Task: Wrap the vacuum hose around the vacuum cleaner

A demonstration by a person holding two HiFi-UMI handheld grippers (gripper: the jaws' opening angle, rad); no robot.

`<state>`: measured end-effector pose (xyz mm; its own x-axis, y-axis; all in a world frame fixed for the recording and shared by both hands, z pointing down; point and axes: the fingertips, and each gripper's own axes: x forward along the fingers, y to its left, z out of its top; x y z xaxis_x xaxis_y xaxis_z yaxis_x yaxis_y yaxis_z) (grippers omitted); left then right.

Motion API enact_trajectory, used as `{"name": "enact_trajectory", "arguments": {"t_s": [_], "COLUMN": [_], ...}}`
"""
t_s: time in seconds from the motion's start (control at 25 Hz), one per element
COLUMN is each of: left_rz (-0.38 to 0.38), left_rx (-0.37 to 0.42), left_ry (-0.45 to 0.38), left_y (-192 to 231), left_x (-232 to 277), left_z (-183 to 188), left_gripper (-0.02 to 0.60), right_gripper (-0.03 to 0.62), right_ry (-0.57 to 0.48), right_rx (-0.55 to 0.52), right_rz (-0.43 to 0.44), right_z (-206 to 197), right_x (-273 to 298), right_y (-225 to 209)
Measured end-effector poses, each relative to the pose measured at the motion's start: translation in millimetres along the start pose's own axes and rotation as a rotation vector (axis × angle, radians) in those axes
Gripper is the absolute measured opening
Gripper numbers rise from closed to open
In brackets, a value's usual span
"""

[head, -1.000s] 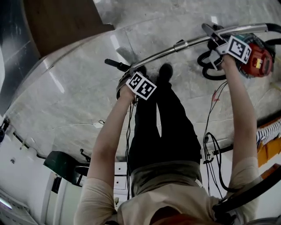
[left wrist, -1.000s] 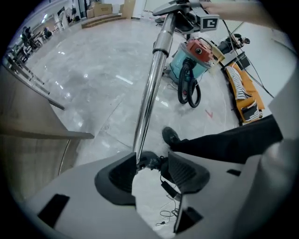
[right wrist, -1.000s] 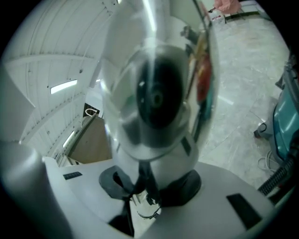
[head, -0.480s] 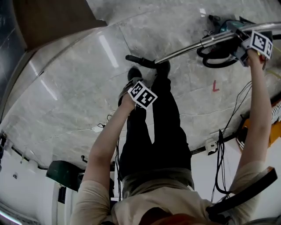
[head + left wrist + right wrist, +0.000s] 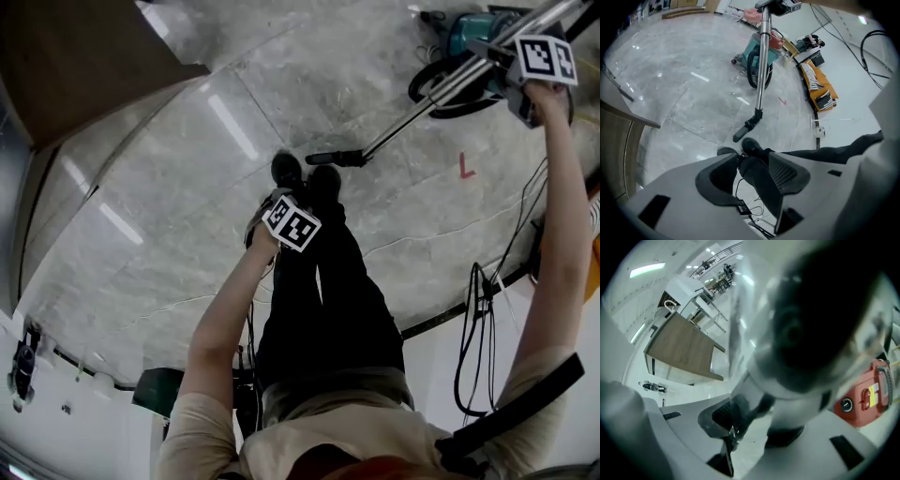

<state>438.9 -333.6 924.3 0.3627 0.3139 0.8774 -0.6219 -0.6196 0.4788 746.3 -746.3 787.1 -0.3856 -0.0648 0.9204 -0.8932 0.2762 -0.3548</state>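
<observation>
The teal vacuum cleaner (image 5: 473, 33) stands on the marble floor at the top right, with its black hose (image 5: 448, 94) looped beside it. My right gripper (image 5: 539, 61) is shut on the metal wand (image 5: 422, 103), which slants down to a black end (image 5: 337, 157) near the person's shoes. Seen from the right gripper, the blurred wand (image 5: 787, 333) fills the space between the jaws (image 5: 754, 423), which have just been opening slightly. My left gripper (image 5: 292, 225) hangs open over the shoes, apart from the wand. From the left gripper (image 5: 752, 171), the wand (image 5: 761, 61) and cleaner (image 5: 754, 54) lie ahead.
A wooden panel (image 5: 75, 66) lies at the upper left. Cables (image 5: 478, 319) hang by the white wall at the right. A red mark (image 5: 464, 167) is on the floor. An orange object (image 5: 820, 89) sits beyond the cleaner. The person's shoes (image 5: 305, 173) stand between the grippers.
My right gripper has carried the wand's upper end toward the top right, so the wand slants more steeply. The left gripper has drawn away from the wand's black end, back toward the shoes.
</observation>
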Motion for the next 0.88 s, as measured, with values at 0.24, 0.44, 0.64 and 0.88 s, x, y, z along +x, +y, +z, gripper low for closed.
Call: {"name": "enact_trajectory", "arguments": {"t_s": [0.24,0.44,0.64,0.88], "left_rz": [0.02,0.07,0.059,-0.015], "left_rx": [0.063,0.104,0.073,0.114], "left_ry": [-0.004,-0.007,0.003,-0.065], "left_y": [-30.0,-25.3,-44.5,-60.5], "left_x": [-4.8,-24.1,-18.2,-11.4], "left_z": [36.5,64.8,70.6,108.7], "left_gripper": [0.216,0.216,0.216,0.215], "right_gripper": [0.138,0.138,0.138,0.141], "right_ry": [0.214,0.433,0.685,0.897], "right_rx": [-0.175,-0.248,-0.444,-0.468], "right_rz": [0.044,0.016,-0.032,-0.004], "right_z": [-103.9,-224.6,-327.3,-429.0], "right_x": [44.1,79.6,104.4,130.5], "right_y": [14.7,27.0,45.7,41.9]}}
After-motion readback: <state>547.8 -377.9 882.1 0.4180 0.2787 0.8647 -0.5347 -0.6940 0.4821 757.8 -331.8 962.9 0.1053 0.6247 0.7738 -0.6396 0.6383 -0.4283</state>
